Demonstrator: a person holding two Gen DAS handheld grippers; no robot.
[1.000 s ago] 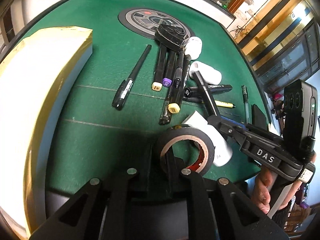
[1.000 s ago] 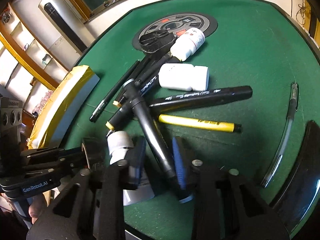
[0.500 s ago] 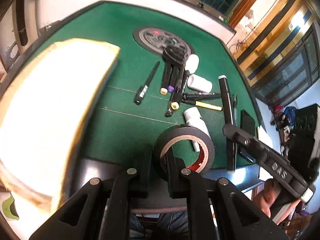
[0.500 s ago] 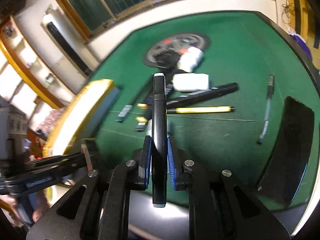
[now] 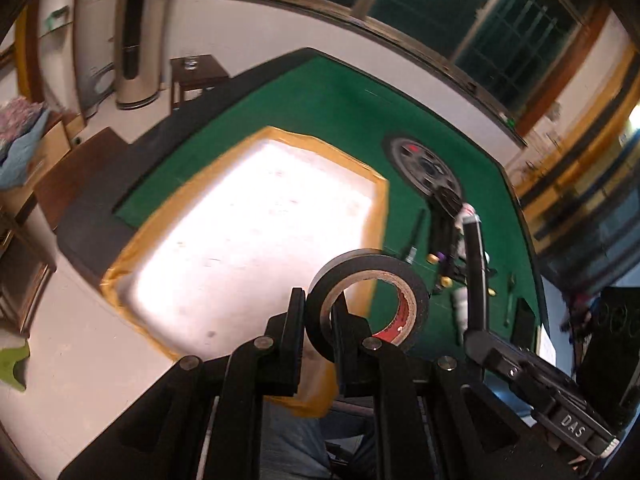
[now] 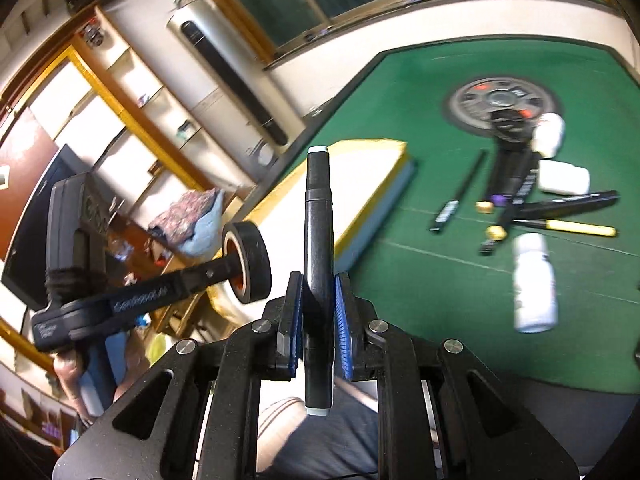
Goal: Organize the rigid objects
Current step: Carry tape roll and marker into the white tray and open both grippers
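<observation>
Left gripper (image 5: 318,322) angled down, pinching black tape roll (image 5: 366,300), right gripper (image 6: 318,312) at its 3 o'clock, clamping upright black marker (image 6: 318,240)

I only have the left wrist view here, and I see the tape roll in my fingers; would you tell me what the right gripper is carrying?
Observer: The right gripper is shut on a black marker, which stands upright between the blue pads with a pale cap at each end.
Operator: Thank you. Is anything bright lying among the pens on the green table?
Observer: Yes, a yellow pen lies beside the long black marker.
Operator: And how does the left gripper's grip on the roll look from there?
Observer: The left gripper is shut on the wall of the black tape roll, one finger through its core; the roll hangs near the end of the gold-edged box.
</observation>
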